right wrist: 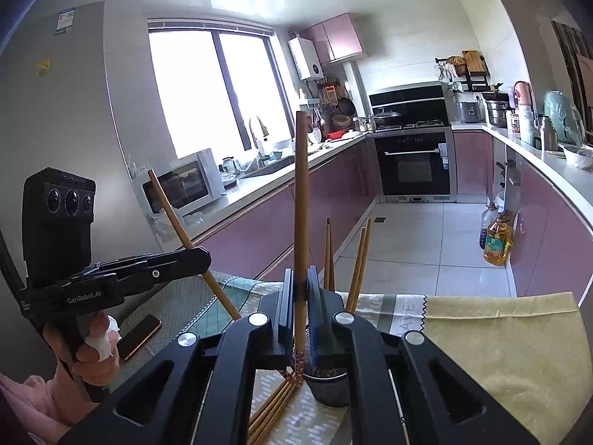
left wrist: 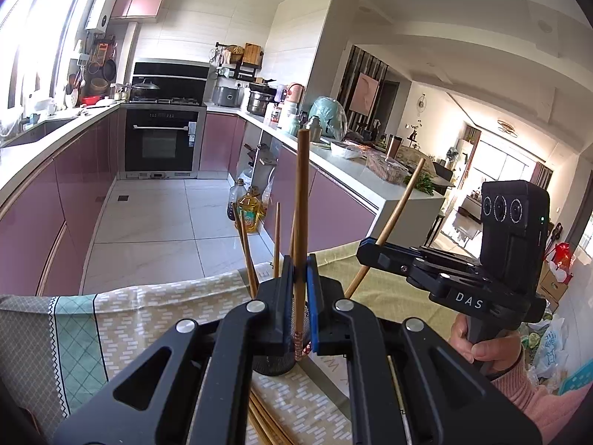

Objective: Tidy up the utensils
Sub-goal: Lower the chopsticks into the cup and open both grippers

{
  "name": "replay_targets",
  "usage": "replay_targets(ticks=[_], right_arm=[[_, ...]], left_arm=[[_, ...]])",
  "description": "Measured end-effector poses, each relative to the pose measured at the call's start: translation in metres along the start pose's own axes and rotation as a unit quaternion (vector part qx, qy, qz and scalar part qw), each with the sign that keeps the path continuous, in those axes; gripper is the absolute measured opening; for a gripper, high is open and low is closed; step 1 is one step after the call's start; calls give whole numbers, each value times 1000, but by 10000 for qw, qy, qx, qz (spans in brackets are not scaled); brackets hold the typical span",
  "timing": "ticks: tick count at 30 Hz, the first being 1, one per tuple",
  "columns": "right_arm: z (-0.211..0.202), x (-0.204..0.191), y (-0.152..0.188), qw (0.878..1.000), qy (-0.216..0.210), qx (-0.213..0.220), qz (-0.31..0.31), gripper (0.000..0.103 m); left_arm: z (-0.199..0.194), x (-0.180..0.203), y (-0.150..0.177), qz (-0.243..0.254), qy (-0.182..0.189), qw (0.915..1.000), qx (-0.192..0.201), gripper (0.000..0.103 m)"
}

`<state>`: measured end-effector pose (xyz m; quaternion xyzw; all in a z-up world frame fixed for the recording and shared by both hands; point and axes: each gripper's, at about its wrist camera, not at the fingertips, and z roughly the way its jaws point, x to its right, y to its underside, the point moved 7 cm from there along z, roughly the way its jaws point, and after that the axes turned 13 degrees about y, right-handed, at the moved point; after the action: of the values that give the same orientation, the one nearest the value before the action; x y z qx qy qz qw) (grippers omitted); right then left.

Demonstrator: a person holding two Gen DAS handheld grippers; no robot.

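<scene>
My left gripper (left wrist: 300,278) is shut on a wooden chopstick (left wrist: 301,200) held upright, its patterned lower end just above a dark mesh holder (left wrist: 274,365) on the table. My right gripper (right wrist: 301,289) is shut on another upright chopstick (right wrist: 301,200) beside the same holder (right wrist: 328,385). Several chopsticks (right wrist: 357,263) stand in the holder. More chopsticks (right wrist: 272,408) lie flat on the tablecloth beside it. Each gripper shows in the other view, the right one (left wrist: 374,248) and the left one (right wrist: 196,256), each with its chopstick slanting through it.
A patterned tablecloth (left wrist: 155,319) covers the table (right wrist: 500,333). A phone (right wrist: 141,335) lies at the left on the cloth. Beyond the table edge are the kitchen floor, pink cabinets and oil bottles (right wrist: 496,243).
</scene>
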<state>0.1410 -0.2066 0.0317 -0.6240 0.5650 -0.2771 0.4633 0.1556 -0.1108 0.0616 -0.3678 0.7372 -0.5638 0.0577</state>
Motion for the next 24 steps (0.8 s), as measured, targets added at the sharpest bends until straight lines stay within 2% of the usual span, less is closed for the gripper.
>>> replay_targets(ticks=[14, 24], right_arm=[[4, -1, -4, 9999, 27, 97, -1, 6], [17, -3, -2, 9999, 106, 16, 17, 6]], left_arm=[[6, 15, -10, 324, -82, 9994, 66, 7], [15, 12, -11, 356, -235, 9991, 50, 7]])
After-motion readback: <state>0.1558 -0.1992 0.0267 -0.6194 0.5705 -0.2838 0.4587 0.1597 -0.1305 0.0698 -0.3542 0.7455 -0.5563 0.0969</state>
